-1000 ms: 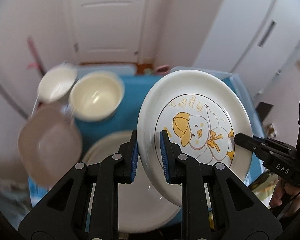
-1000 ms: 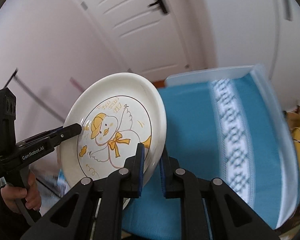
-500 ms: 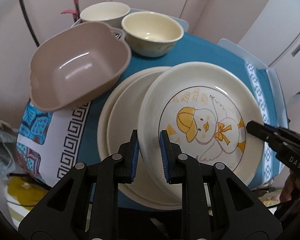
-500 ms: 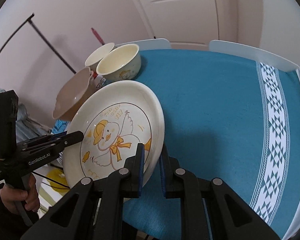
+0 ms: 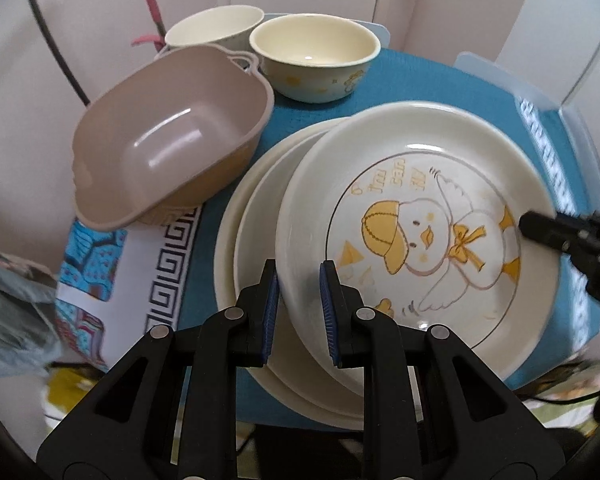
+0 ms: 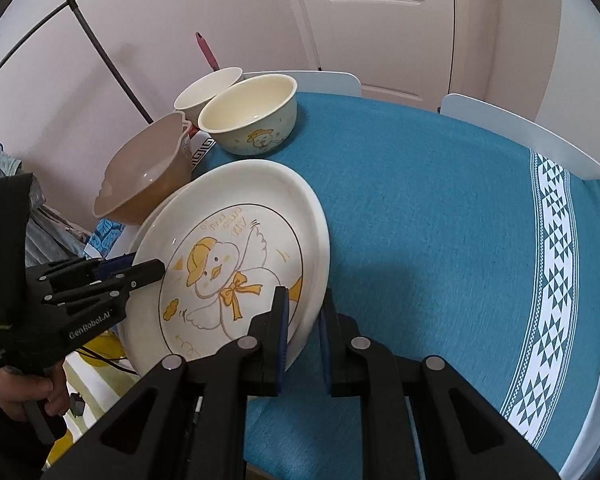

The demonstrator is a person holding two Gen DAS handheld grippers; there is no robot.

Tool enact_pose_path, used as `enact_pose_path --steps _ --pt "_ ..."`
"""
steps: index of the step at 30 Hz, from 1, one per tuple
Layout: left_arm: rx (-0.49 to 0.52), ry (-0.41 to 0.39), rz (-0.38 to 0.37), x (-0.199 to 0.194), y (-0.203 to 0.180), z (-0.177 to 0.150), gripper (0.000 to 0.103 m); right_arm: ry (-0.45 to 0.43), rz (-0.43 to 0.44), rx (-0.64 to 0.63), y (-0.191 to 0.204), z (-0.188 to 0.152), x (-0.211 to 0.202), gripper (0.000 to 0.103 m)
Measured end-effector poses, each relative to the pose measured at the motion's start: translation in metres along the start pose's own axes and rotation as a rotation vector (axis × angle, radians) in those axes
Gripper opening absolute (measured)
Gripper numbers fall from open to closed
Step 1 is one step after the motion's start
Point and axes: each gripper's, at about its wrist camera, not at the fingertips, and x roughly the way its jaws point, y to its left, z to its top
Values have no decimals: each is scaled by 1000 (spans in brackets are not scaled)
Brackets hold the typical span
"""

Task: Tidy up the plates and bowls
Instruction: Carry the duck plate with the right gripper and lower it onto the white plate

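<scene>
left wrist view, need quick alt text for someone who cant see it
The left gripper and right gripper clamp opposite rims of a duck plate, held over a stack of cream plates on a blue tablecloth. Behind sit a tan basin and two cream bowls.

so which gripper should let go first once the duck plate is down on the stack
Probably left. The left gripper grips the duck plate on the rim right over the plate stack; the right gripper holds the outer rim.

Three stacked plates, the duck plate point(image 5: 420, 224) topmost over two plain plates point(image 5: 236, 248); three bowls: two cream bowls point(image 5: 314, 62), one tan bowl point(image 5: 168, 140).
</scene>
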Motion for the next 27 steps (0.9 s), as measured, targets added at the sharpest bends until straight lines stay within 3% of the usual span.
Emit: enact_pose_path --steps 10,27 --pt "80 -26 126 -5 -12 -4 18 8 -5 -39 4 0 4 13" --pt "129 -29 206 -9 -24 -7 18 18 -80 -129 17 2 11 14"
